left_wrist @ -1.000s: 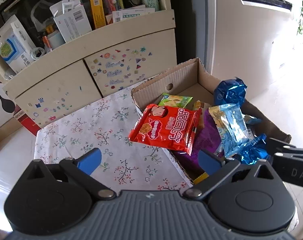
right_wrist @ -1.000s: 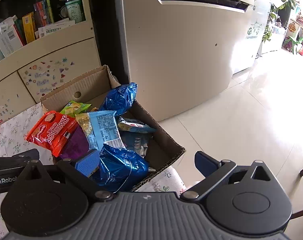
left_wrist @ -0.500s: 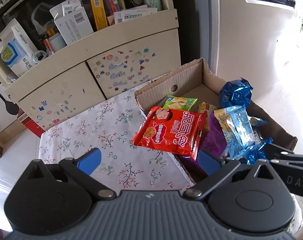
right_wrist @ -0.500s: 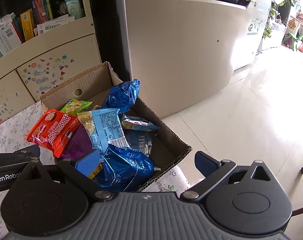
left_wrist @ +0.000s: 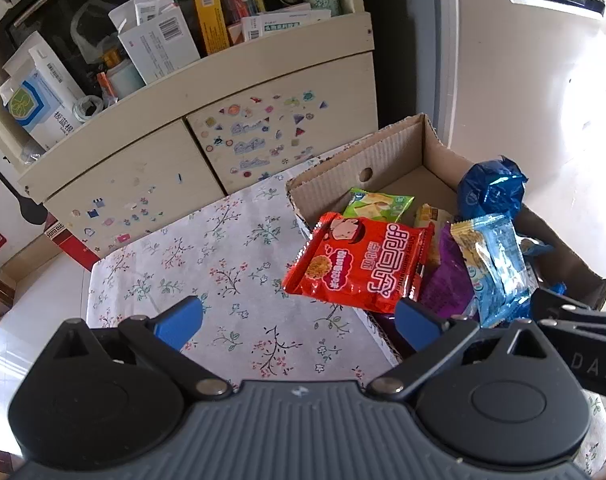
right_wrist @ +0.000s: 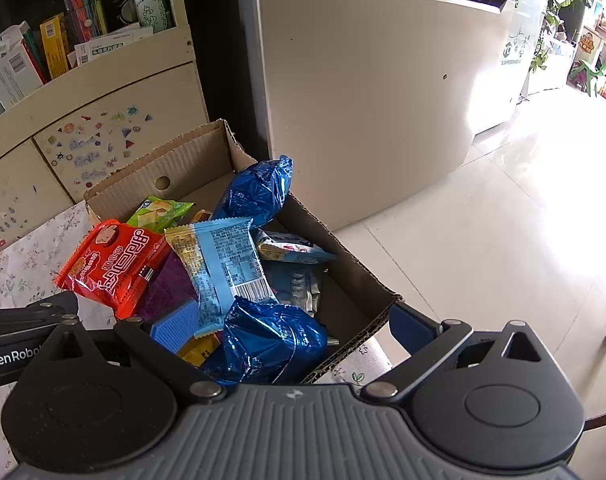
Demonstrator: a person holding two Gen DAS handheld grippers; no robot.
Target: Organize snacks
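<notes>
A cardboard box [left_wrist: 395, 152] [right_wrist: 191, 160] holds several snack packs on the floral cloth [left_wrist: 207, 256]. A red pack [left_wrist: 359, 264] [right_wrist: 111, 264] lies over the box's left rim. A light blue pack [left_wrist: 499, 264] [right_wrist: 227, 268], a green pack [left_wrist: 379, 204], a purple pack [right_wrist: 167, 292] and two shiny blue bags [right_wrist: 259, 196] [right_wrist: 271, 340] lie in the box. My left gripper [left_wrist: 299, 320] is open and empty above the cloth, just short of the red pack. My right gripper [right_wrist: 291, 324] is open and empty above the box's near end.
A cream cabinet [left_wrist: 175, 132] with stickers and a shelf of boxes stands behind the table. A pale fridge [right_wrist: 383, 80] stands right of the box. Tiled floor [right_wrist: 503, 240] lies to the right of the table edge.
Both grippers have drawn back and up a little from the box, so the snacks look smaller and farther. Nothing in the box has moved.
</notes>
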